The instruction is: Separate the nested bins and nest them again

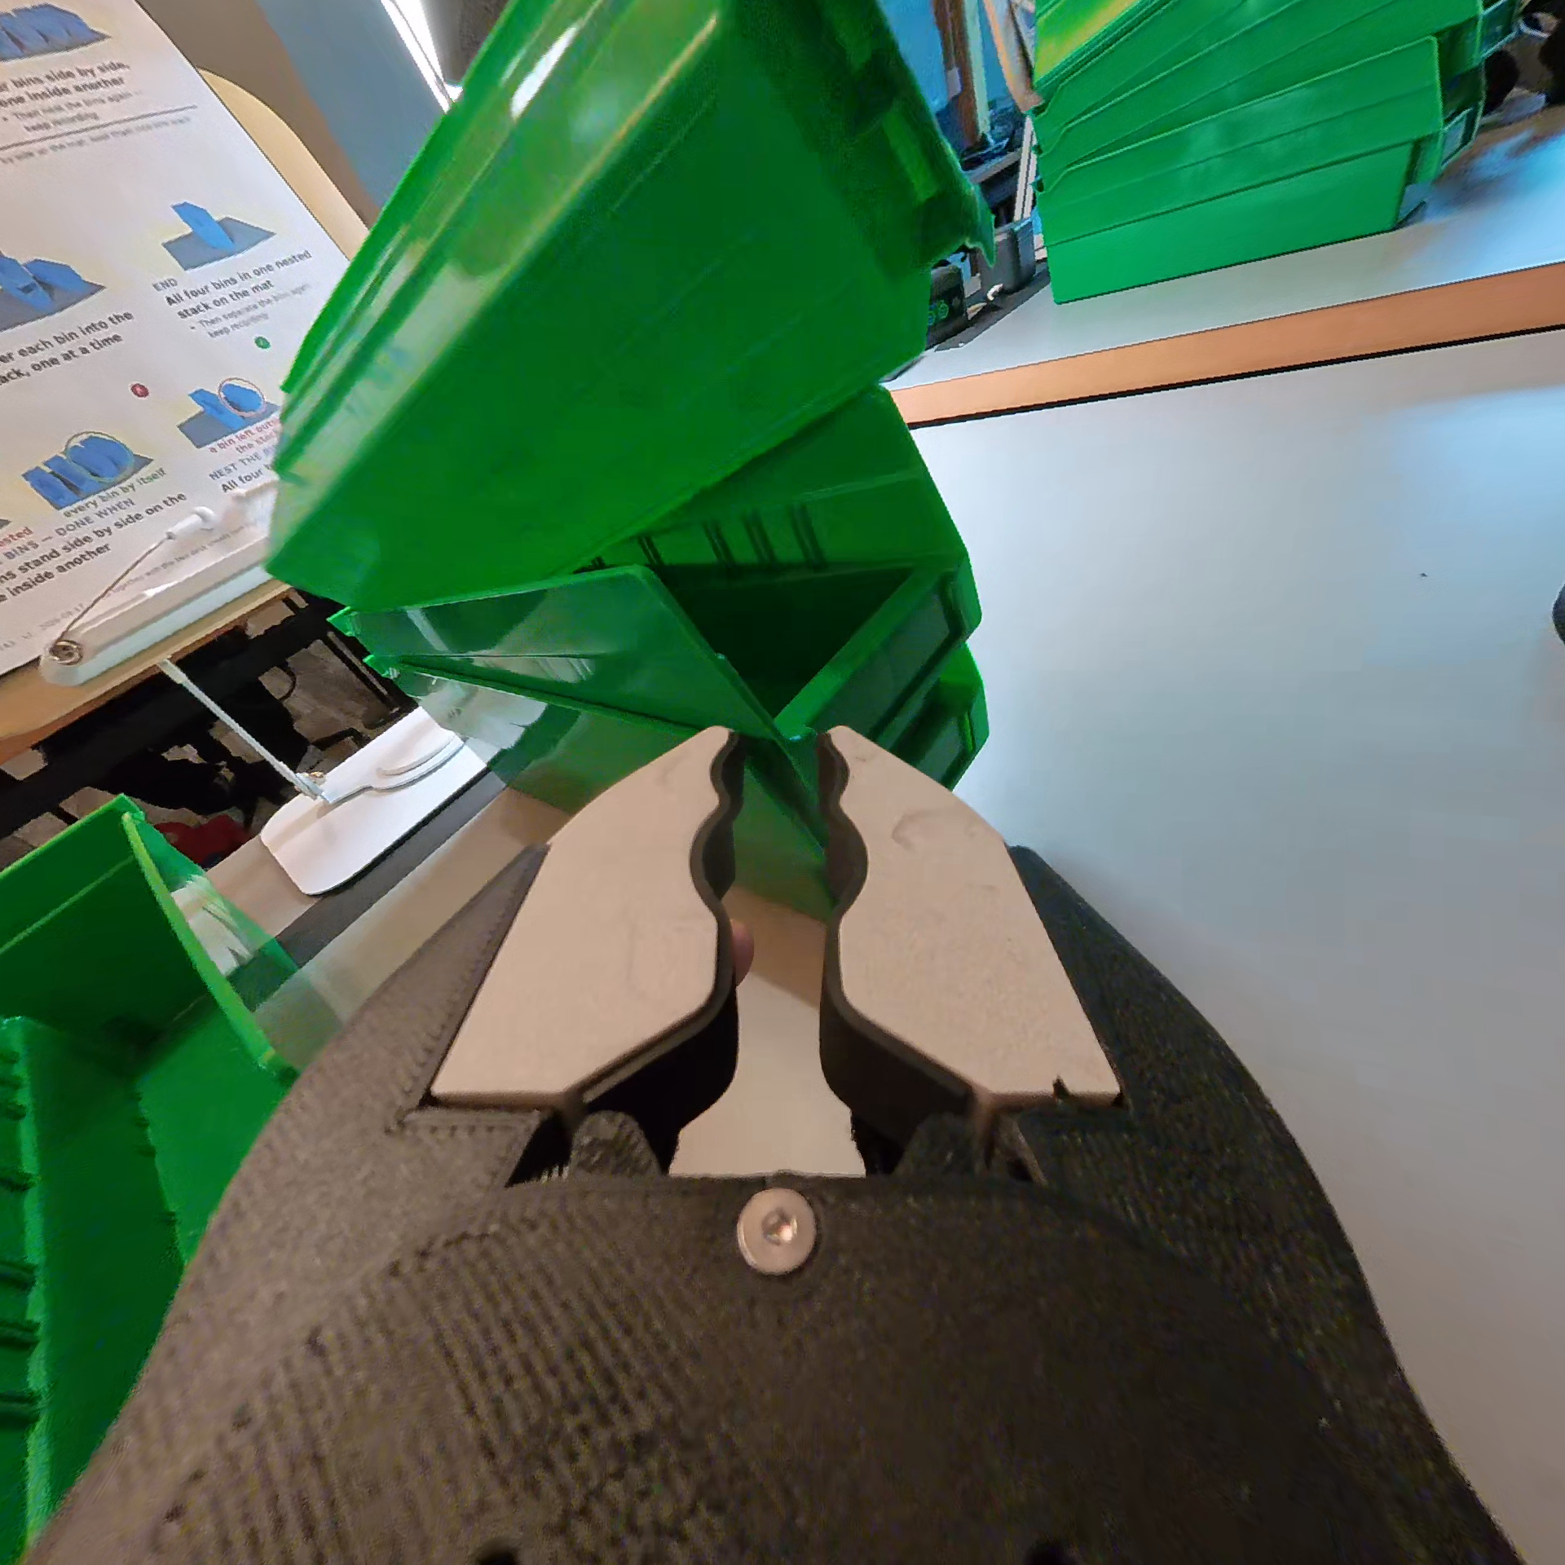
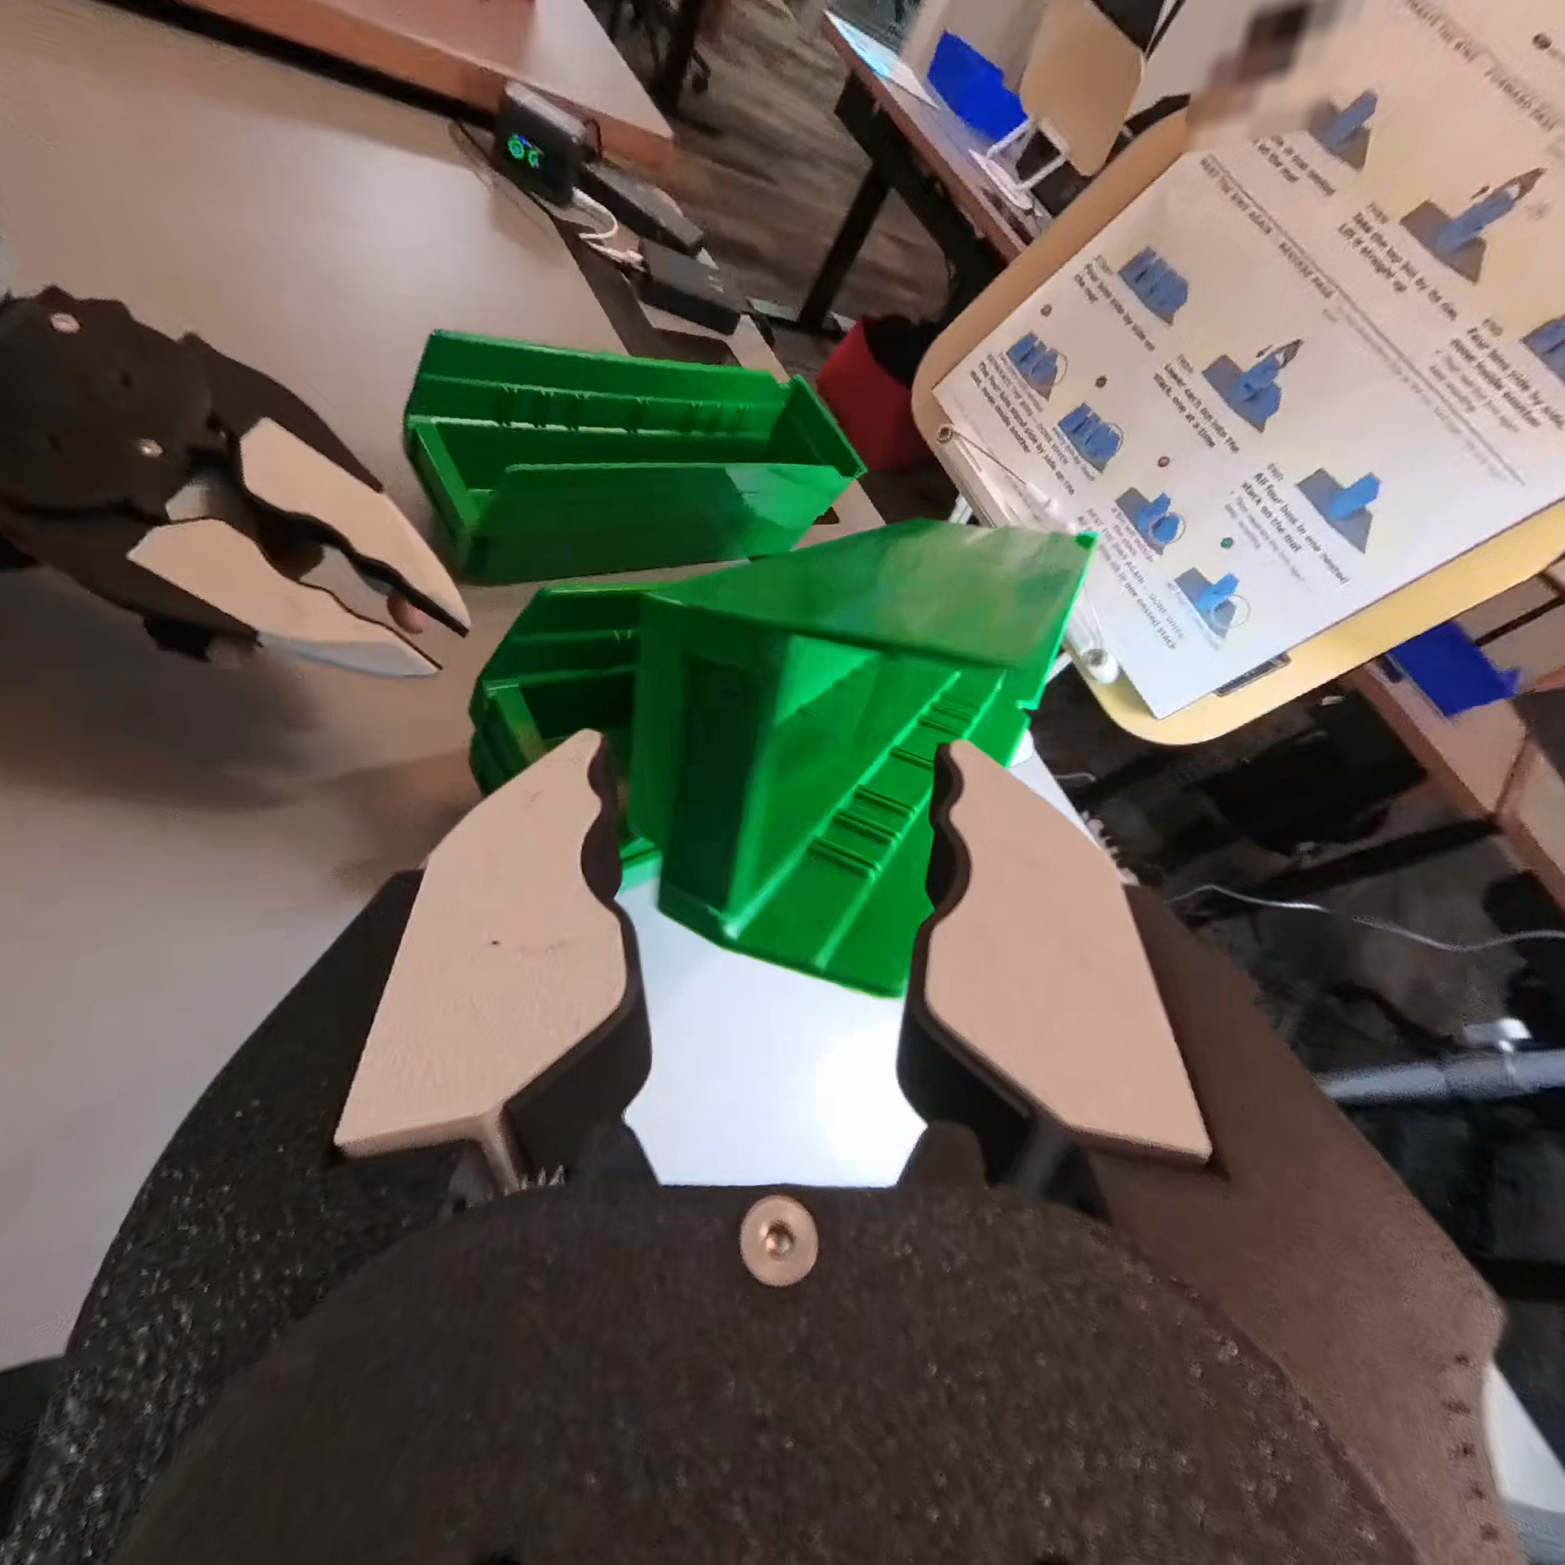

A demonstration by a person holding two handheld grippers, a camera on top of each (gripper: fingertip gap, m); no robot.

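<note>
My right gripper [image 2: 771,788] is shut across the end of a green bin [image 2: 804,677] and holds it tilted above the nested stack [image 2: 542,677]. In the left wrist view the lifted bin [image 1: 593,296] hangs over the stack [image 1: 593,644]. My left gripper [image 1: 779,745] is nearly closed, and the near corner of the stack's rim sits between its tips. It also shows at the left of the right wrist view [image 2: 449,648]. A separate green bin [image 2: 610,474] stands on the table behind the stack, and it also shows at the lower left of the left wrist view [image 1: 85,974].
A clipboard stand with an instruction sheet [image 1: 102,339] stands close behind the stack at the table edge. Another stack of green bins [image 1: 1228,169] sits on the neighbouring table. The white table [image 1: 1270,677] stretches to the right. A small black device [image 2: 538,152] lies at the back. There is about 20 centimeters between the tips of the two grippers.
</note>
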